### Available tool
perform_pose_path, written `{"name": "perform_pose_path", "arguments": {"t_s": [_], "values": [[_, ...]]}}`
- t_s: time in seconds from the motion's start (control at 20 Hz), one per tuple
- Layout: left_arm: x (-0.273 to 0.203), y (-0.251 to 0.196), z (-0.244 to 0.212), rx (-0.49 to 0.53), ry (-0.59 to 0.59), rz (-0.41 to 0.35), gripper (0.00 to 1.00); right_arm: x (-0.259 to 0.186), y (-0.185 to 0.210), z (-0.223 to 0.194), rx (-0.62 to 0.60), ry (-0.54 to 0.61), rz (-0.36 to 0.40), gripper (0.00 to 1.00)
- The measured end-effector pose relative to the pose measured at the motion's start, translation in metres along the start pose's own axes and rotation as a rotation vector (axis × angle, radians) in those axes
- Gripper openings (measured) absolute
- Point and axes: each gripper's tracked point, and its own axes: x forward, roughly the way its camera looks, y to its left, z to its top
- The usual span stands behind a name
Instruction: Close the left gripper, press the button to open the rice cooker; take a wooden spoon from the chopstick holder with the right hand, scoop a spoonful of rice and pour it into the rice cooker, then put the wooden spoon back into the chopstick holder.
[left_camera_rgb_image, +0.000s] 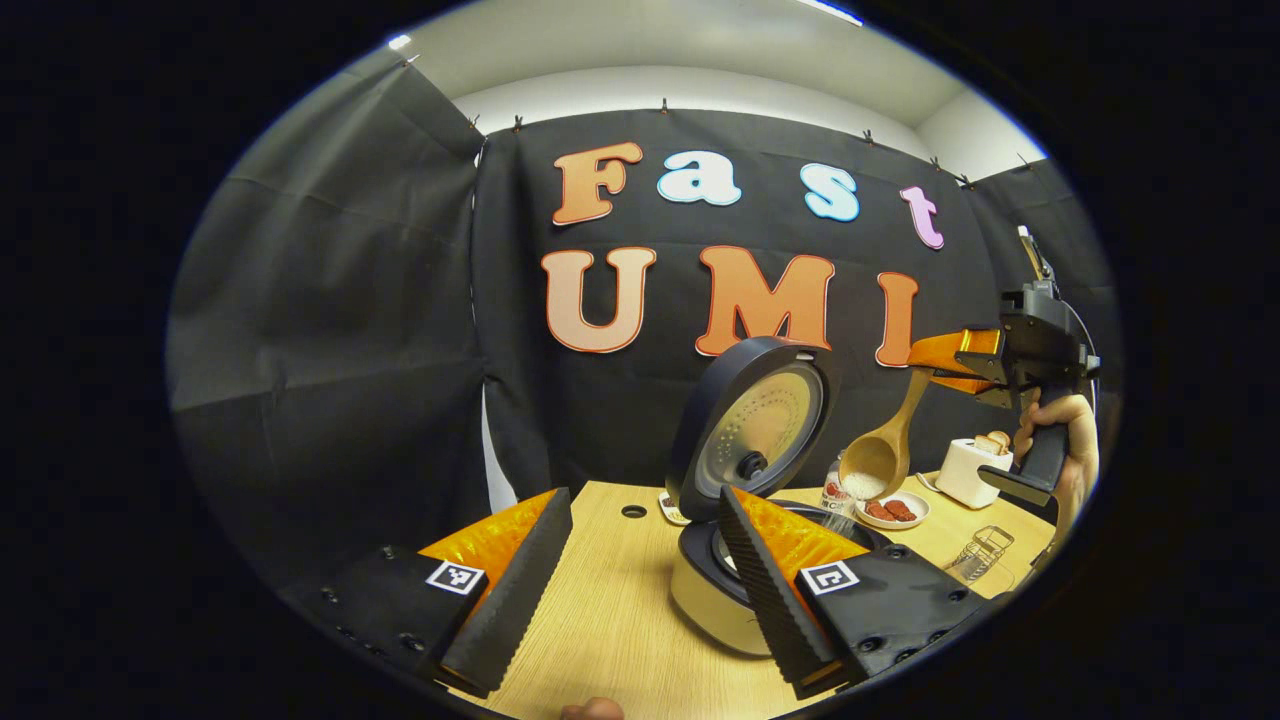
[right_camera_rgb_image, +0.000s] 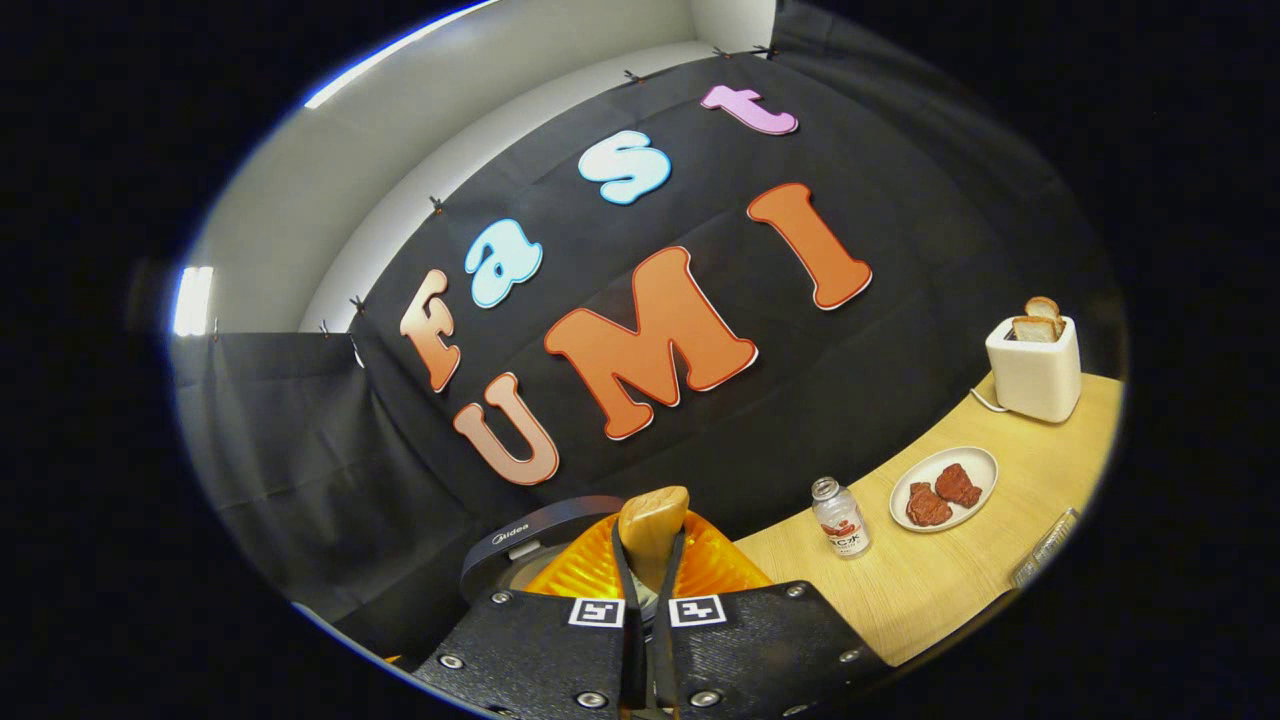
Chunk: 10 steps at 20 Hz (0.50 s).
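Observation:
The rice cooker (left_camera_rgb_image: 705, 605) stands on the wooden table with its lid (left_camera_rgb_image: 752, 425) raised. My left gripper (left_camera_rgb_image: 640, 600) is open just in front of it, nothing between its fingers. Above the pot's right side hangs the wooden spoon (left_camera_rgb_image: 878, 462), bowl down and tilted, with white rice in it and grains falling toward the pot. A hand (left_camera_rgb_image: 1062, 430) holds my right gripper (left_camera_rgb_image: 950, 362), which is shut on the spoon's handle. In the right gripper view, the handle's end (right_camera_rgb_image: 652, 525) sticks up between the shut fingers of the right gripper (right_camera_rgb_image: 648, 585), above the cooker lid (right_camera_rgb_image: 515, 548).
To the cooker's right stand a small bottle (right_camera_rgb_image: 840, 520), a plate with red meat pieces (right_camera_rgb_image: 985, 462) and a white toaster with bread (right_camera_rgb_image: 1035, 370). A wire chopstick holder (left_camera_rgb_image: 985, 550) sits near the table's right front. The black cloth wall is close behind.

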Motion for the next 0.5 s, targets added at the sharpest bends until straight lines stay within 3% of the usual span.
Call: {"name": "perform_pose_path", "arguments": {"t_s": [0.5], "values": [[-0.002, 0.007, -0.005, 0.008, 0.008, 0.012, 0.99, 0.001, 0.023, -0.02, -0.22, 0.015, 0.075, 0.02]]}}
